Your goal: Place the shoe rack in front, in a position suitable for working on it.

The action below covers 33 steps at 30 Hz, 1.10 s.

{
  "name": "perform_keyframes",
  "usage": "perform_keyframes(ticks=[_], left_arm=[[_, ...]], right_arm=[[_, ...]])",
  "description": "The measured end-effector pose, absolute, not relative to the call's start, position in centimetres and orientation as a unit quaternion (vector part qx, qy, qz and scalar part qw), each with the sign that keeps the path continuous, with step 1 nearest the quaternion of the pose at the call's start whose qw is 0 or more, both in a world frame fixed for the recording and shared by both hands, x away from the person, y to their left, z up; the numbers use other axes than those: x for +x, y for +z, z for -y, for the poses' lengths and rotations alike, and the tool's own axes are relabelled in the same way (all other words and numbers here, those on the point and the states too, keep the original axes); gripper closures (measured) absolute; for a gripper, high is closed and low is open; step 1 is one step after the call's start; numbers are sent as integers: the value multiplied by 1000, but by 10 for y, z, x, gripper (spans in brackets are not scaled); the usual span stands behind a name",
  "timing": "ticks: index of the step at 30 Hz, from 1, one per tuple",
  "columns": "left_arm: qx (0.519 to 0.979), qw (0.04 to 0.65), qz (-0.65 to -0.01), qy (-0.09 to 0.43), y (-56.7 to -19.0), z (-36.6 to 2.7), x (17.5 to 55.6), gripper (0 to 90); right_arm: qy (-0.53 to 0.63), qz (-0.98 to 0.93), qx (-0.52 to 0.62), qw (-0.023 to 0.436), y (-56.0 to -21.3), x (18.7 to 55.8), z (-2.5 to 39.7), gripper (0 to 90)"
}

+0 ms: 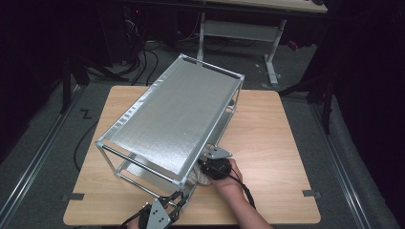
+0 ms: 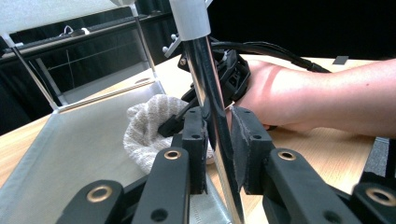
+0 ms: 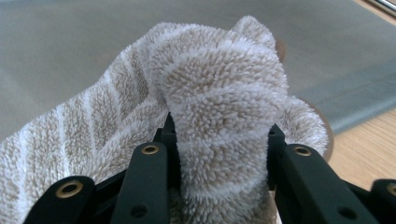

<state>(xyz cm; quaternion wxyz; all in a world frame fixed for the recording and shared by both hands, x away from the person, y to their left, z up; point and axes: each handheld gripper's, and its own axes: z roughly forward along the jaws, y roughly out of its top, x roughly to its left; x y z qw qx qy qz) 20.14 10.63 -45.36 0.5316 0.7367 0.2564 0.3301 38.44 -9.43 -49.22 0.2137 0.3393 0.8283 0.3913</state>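
Beige-and-white striped terry cloth (image 3: 219, 107) sits bunched between the jaws of the right gripper (image 3: 219, 158) in the right gripper view; the jaws are about half open, closed firmly on the wad, and the grey shelf surface lies behind it. The pile and stripes are sharp here. The high view gives just a pale patch of cloth (image 1: 200, 177) under the near right corner of the metal rack (image 1: 176, 119).

The high view gives the layout: a two-tier rack standing skewed on the wooden table (image 1: 267, 143), the right gripper (image 1: 215, 168) reaching in at the lower shelf, the left gripper (image 1: 160, 214) at the near table edge by the rack's front leg.

The left gripper view adds the clamp detail: the left gripper (image 2: 218, 140) has its jaws nearly closed, pinching the chrome leg (image 2: 210, 93) between the pads. Behind the leg are the cloth (image 2: 154, 126) resting on the lower shelf (image 2: 70, 149), the right gripper (image 2: 224, 74) and a forearm (image 2: 317, 98).

Hidden: the top shelf covers most of the lower shelf in the high view; the left gripper is cut off by the bottom frame edge. In the right gripper view the cloth hides the jaw tips, so their contact with the shelf can't be told.
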Motion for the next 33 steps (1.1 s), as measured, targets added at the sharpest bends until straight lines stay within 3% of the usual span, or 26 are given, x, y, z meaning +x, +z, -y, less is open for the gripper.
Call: perform_keyframes(ticks=[16,26,33], left_arm=[[743,525,-250,333,-452,-111,201,754],[726,530,-293,325,-451,-127,216,772],[725,528,-293,331,-452,-125,216,773]], right_arm=[[362,-840,332,230,-489,372,111,658],[343,-831,371,232,-493,361,155,660],[397,-799,371,256,-470,367,152,665]])
